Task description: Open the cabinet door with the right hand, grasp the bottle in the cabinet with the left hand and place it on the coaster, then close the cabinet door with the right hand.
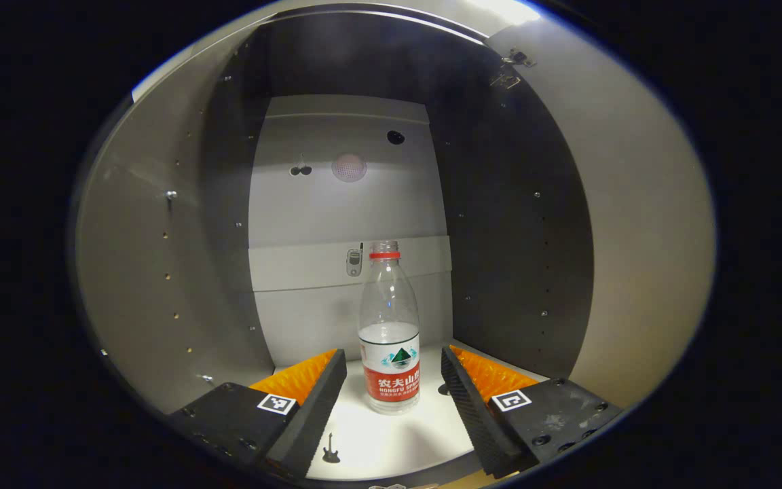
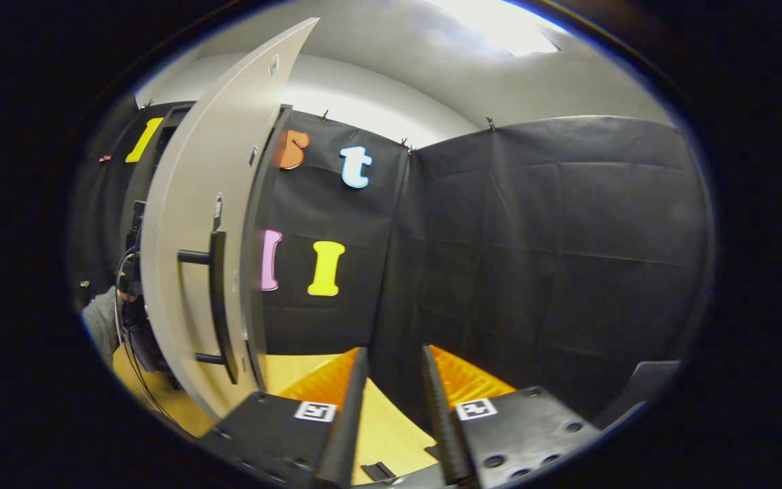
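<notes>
While the left gripper [image 1: 392,401] held its fingers parted around the upright bottle [image 1: 389,333] on the cabinet [image 1: 337,204] floor (six o'clock), untouching, an off-centre closure risked toppling it; the right gripper [image 2: 391,407] was open, empty.

The left gripper [image 1: 394,394] has two wedge-shaped fingers [image 1: 316,401] with ridged inner faces, each mounted on a flat block behind it that carries a small square black-and-white marker and round screw holes. The right gripper [image 2: 391,401] has the same build: ribbed finger faces, square markers behind the fingers, and screw holes farther back.
</notes>
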Demonstrator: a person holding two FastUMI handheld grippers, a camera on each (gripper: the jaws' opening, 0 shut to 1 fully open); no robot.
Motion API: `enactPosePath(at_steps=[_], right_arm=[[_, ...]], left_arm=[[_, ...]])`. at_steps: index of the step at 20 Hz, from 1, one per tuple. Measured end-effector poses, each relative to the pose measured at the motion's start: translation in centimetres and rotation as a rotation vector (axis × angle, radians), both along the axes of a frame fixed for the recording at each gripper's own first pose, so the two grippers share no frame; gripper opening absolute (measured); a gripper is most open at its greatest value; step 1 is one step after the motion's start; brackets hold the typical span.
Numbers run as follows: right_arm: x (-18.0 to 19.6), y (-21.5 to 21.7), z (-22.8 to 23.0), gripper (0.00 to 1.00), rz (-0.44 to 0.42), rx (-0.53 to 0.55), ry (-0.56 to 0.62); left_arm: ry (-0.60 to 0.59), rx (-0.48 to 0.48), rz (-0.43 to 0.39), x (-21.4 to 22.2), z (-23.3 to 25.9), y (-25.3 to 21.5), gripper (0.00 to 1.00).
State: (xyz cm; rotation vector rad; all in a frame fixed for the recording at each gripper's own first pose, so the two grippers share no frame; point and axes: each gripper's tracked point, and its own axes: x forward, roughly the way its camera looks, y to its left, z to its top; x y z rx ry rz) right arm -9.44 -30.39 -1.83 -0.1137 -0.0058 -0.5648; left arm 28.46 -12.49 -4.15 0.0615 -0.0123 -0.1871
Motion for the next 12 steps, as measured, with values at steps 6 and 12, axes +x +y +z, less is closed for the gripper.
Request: enactPosePath(at_steps=[6, 12], right_arm=[[0.5, -3.5, -0.3, 0.94, -0.124, -0.043, -0.017], [1.5, -5.6, 0.1, 0.97, -0.147, -0.027, -0.045]], left_arm=[[0.025, -0.032, 0.0, 4.1, 0.0, -0.6, 0.92], [0.058, -0.018, 0.015, 6.9, -1.0, -0.8, 0.89]])
